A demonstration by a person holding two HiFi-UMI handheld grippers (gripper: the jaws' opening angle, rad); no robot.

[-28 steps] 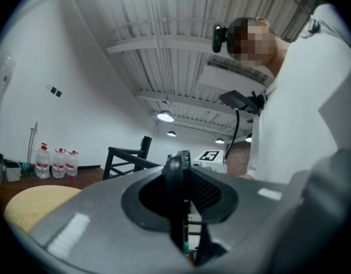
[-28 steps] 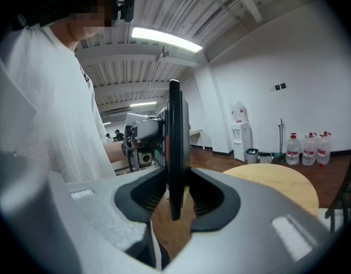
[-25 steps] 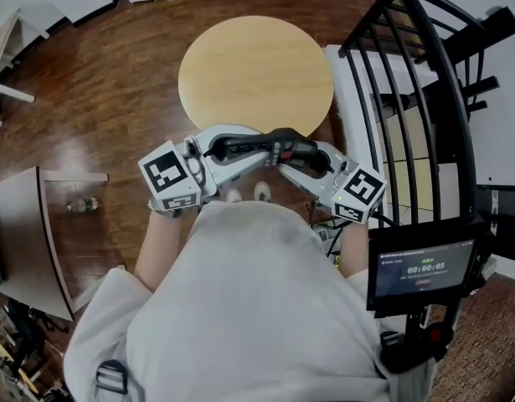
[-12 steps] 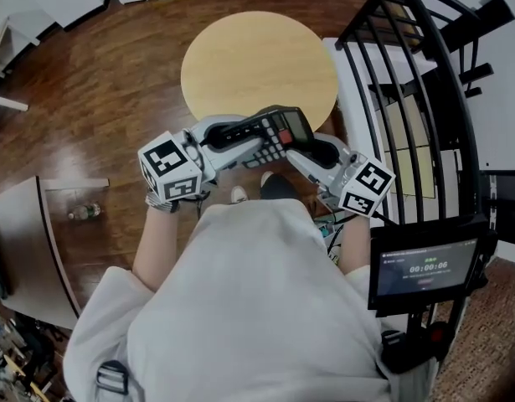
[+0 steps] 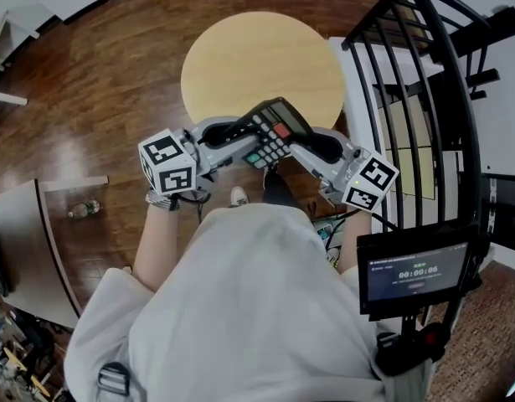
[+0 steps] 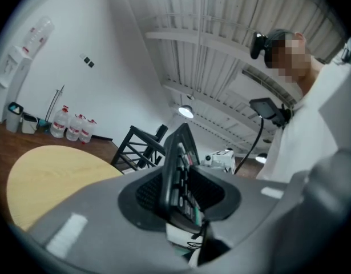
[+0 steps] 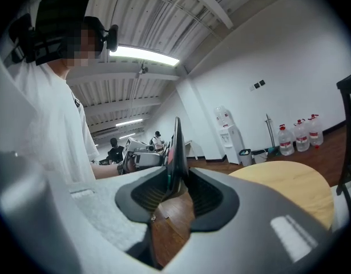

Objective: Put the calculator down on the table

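Note:
A black calculator [image 5: 271, 131] with a red key and a green key hangs keys up, just over the near edge of the round wooden table [image 5: 240, 57]. My left gripper [image 5: 245, 135] holds its left end and my right gripper [image 5: 296, 143] its right end. In the left gripper view the calculator [image 6: 178, 164] stands tilted between the pads of that gripper [image 6: 181, 194]. The right gripper view shows it edge-on [image 7: 176, 150], pinched between that gripper's [image 7: 174, 188] pads. The table top [image 7: 283, 181] is bare.
A black railing [image 5: 424, 99] and a white shelf stand close on the right. A screen on a stand [image 5: 412, 270] is at the lower right. A low table [image 5: 23, 241] and a small bottle [image 5: 81, 209] on the floor are at the left. Water jugs [image 6: 72, 127] stand by the far wall.
Both grippers carried the calculator forward to the table's near edge. It rolled from lying edge-on between them to showing its keys upward.

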